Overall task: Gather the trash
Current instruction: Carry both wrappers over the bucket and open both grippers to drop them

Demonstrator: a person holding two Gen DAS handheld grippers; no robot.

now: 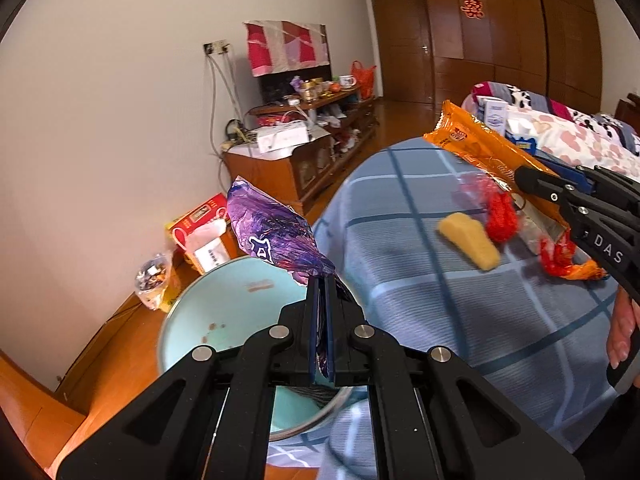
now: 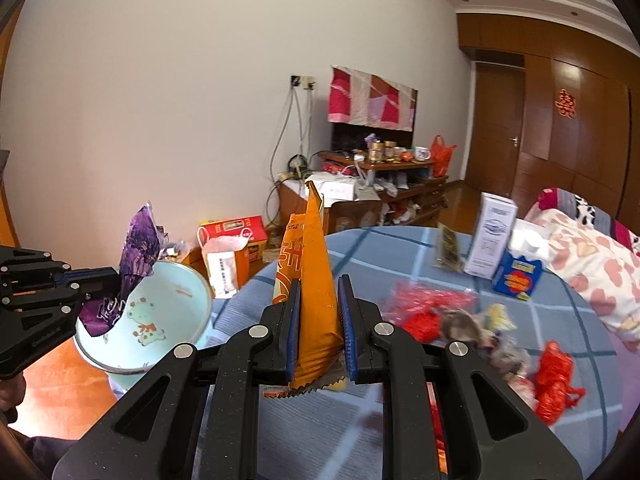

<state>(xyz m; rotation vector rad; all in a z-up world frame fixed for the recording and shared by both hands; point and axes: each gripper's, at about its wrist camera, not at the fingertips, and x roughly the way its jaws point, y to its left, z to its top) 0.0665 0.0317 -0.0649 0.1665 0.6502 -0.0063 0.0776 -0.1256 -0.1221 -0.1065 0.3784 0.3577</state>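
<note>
While your left gripper (image 1: pixel 323 320) is clamped on the crinkled purple foil wrapper (image 1: pixel 276 236), that wrapper hangs right above the pale blue enamel basin (image 1: pixel 208 320); your right gripper (image 2: pixel 318 320), pinching the long orange snack packet (image 2: pixel 316 280) upright, stands farther off over the blue checked tablecloth (image 2: pixel 400 432), so your left is nearer.

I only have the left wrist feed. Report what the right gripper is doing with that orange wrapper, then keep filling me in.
Observer: The right gripper has the orange wrapper between its jaws, standing upright, above the blue checked cloth.
Operator: Tell me what the bin looks like from that side.
Observer: The pale blue bin has a cartoon animal printed on its inner wall.
Operator: Give me anything on the table I cannot see.
Observer: A dark snack packet lies left of the white box.
Operator: Confirm my purple wrapper's position.
Observer: The left gripper holds the purple wrapper at the bin's rim.
</note>
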